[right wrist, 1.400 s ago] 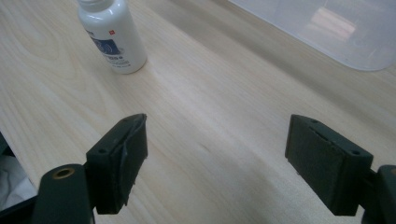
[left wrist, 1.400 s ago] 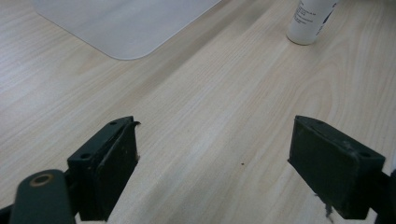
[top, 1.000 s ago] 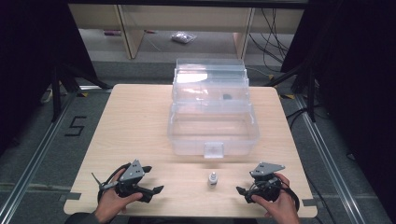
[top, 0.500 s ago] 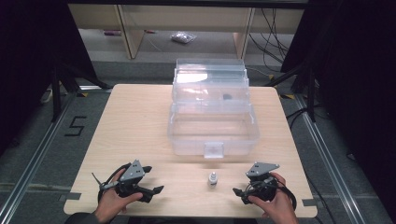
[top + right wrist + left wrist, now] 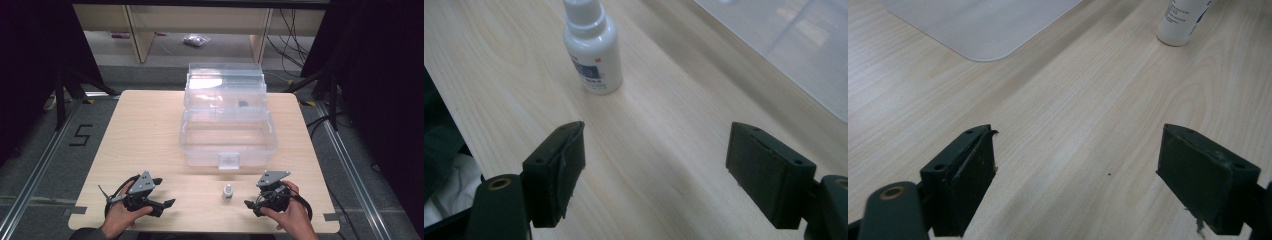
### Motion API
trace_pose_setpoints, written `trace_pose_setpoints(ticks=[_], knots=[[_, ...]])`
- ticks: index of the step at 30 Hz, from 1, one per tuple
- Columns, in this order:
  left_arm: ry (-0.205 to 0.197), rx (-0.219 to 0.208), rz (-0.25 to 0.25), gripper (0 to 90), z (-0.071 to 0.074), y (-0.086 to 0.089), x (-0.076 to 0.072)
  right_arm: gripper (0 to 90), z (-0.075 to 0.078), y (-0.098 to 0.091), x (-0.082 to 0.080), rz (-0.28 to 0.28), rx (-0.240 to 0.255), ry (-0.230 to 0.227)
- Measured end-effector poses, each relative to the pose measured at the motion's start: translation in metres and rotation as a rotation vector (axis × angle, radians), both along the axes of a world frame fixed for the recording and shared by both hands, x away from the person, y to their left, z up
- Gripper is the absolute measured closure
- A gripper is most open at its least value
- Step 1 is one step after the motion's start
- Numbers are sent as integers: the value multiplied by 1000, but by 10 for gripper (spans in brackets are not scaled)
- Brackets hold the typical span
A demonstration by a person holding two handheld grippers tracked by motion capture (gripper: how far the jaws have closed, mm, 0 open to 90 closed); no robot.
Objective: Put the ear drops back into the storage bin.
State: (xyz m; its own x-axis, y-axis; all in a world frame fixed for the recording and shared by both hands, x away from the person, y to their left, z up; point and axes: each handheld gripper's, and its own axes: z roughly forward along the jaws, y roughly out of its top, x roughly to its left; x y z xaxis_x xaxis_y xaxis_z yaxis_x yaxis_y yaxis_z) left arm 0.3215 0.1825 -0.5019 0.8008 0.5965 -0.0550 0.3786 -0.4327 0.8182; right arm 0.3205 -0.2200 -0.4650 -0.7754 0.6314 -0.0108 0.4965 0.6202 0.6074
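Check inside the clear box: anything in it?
The front tub of the clear box looks empty. One small dark item sits in its raised rear tray. Glare hides the tray's left part.

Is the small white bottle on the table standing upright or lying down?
Upright. The small white bottle stands on its base on the table, cap on top, in front of the clear box.

A pale wood-grain tabletop (image 5: 145, 130) carries a clear plastic box (image 5: 227, 135) with its lid raised, set toward the far middle. A small white bottle (image 5: 228, 192) stands upright near the front edge, just before the box.
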Motion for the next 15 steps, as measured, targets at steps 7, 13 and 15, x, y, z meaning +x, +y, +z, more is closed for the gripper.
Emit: trace_pose_setpoints(ticks=[7, 13, 15], knots=[[-3, 8, -6, 148, 0, 1, 0, 247, 5, 15, 3, 36, -38, 23], [-5, 11, -7, 148, 0, 1, 1, 251, 6, 24, 7, 67, -68, 17], [-5, 12, -8, 148, 0, 1, 1, 251, 8, 26, 8, 83, -81, 28]])
